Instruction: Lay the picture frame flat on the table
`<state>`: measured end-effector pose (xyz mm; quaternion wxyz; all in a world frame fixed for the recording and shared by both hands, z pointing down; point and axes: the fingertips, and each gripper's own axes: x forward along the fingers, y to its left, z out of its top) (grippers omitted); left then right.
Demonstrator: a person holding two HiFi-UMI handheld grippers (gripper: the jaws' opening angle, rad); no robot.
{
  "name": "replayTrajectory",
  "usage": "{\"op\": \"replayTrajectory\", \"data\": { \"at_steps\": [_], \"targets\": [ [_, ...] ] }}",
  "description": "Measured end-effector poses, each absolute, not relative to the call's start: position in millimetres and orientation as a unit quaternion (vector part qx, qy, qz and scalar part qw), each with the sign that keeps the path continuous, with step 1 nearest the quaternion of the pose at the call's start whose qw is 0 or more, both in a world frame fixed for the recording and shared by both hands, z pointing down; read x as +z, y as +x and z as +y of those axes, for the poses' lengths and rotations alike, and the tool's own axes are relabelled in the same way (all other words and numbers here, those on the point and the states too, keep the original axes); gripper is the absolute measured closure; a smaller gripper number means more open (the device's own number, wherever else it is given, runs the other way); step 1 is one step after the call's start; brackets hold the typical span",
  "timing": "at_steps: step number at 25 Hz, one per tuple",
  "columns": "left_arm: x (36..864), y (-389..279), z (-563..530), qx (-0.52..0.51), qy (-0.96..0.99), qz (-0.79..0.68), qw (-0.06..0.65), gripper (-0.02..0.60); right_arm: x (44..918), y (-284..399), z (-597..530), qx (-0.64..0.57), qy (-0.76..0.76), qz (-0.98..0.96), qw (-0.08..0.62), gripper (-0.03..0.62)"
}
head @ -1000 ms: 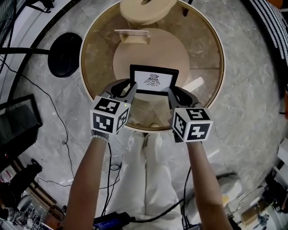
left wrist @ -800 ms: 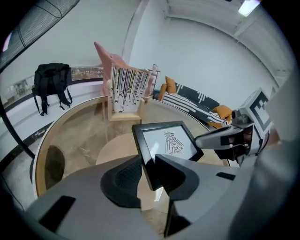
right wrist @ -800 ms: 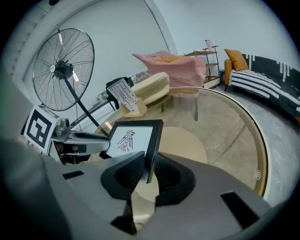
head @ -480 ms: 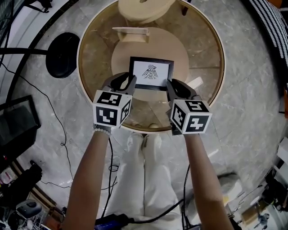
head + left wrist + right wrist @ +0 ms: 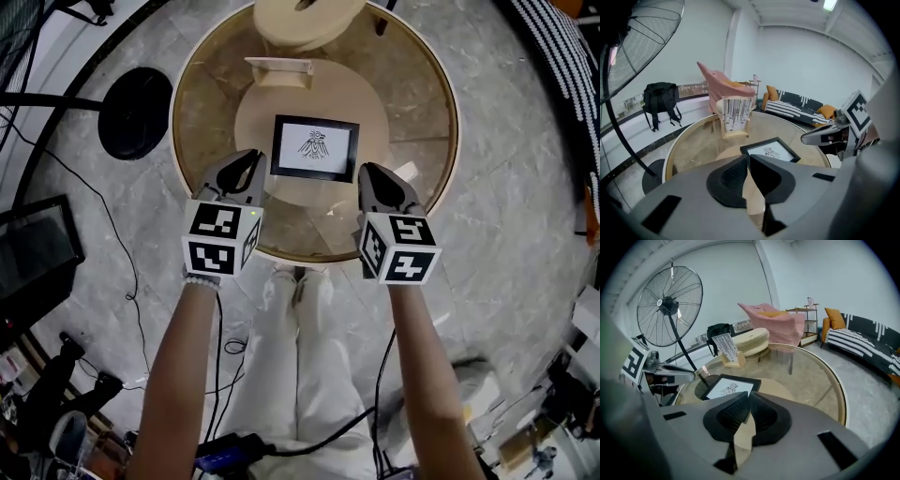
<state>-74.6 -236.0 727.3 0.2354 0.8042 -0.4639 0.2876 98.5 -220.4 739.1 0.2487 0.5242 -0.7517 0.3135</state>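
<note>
While flat, picture frame (image 5: 315, 148) face-up (lengthwise left-right)

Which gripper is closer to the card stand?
Left. The left gripper is on the near side, slightly left of the card stand; the right gripper is farther off, right of the frame. Both jaws just closed, empty.

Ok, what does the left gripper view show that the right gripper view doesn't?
Only left gripper view: the right gripper from outside, and a ceiling light. Only right gripper view: the left gripper from outside. Both: the picture frame flat on the glass table, the card stand, the pink chair. Both grippers' jaws have just been closing, with nothing between them.
</note>
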Motion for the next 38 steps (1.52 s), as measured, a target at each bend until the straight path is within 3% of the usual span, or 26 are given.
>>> {"op": "replayTrajectory", "data": {
  "at_steps": [16,38],
  "targets": [
    [548,-76,-182,0.229,0.822,-0.472,0.223,0.566,558,85,-165,0.257,0.508,-0.791,0.226,0.551],
    [340,-84,-116,0.168,0.873,-0.441,0.124,0.566,374,83,-93,0.193,0.524,-0.812,0.171,0.554]
  ]
}}
